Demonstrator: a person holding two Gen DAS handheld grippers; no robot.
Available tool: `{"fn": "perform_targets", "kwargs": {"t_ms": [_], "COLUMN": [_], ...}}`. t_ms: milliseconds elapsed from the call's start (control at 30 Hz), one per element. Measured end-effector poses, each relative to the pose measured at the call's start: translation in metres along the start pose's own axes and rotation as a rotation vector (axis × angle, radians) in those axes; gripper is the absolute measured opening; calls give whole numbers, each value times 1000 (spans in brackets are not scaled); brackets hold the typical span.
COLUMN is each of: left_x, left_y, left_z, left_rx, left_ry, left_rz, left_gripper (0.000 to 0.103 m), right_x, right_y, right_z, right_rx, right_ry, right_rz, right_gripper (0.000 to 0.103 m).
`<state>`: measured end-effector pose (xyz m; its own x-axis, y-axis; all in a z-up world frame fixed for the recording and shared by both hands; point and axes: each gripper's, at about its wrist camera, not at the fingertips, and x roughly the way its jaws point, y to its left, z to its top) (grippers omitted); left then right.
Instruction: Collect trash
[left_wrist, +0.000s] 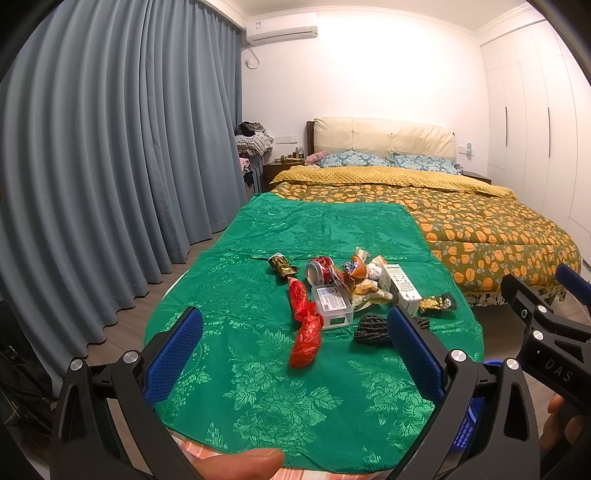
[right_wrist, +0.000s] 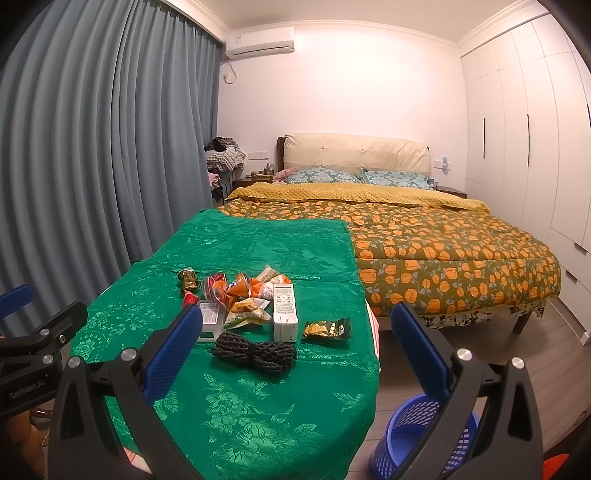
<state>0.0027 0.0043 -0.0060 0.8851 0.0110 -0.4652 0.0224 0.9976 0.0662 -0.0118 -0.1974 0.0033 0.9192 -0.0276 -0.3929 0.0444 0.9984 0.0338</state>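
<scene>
A pile of trash lies on the green tablecloth (left_wrist: 258, 369): a red plastic bag (left_wrist: 304, 332), a crushed red can (left_wrist: 317, 271), a clear plastic box (left_wrist: 332, 306), a white carton (left_wrist: 400, 290), snack wrappers (left_wrist: 358, 271), a gold-and-black packet (left_wrist: 439, 303) and a dark rope bundle (left_wrist: 373, 328). The same pile shows in the right wrist view, with the rope bundle (right_wrist: 255, 350), carton (right_wrist: 284, 312) and packet (right_wrist: 327, 328) nearest. My left gripper (left_wrist: 295, 354) is open and empty, short of the pile. My right gripper (right_wrist: 295, 350) is open and empty, above the table's right edge.
A blue mesh bin (right_wrist: 424, 435) stands on the wooden floor right of the table. A bed with an orange floral quilt (right_wrist: 443, 251) lies behind the table. Grey-blue curtains (left_wrist: 110, 166) hang on the left, white wardrobes (right_wrist: 535, 147) stand on the right.
</scene>
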Motion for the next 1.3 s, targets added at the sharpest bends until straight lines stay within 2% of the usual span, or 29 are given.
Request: {"fn": "perform_targets", "kwargs": {"t_ms": [1300], "left_x": [-1], "left_y": [-1], "left_z": [1], "left_rx": [4], "left_ry": [-3], "left_rz": [2], "left_gripper": [99], "right_x": [1], "right_y": [-1], "right_z": [-2], "right_rx": [7], "right_ry": [-1], "right_rz": [1], "right_gripper": [99]}}
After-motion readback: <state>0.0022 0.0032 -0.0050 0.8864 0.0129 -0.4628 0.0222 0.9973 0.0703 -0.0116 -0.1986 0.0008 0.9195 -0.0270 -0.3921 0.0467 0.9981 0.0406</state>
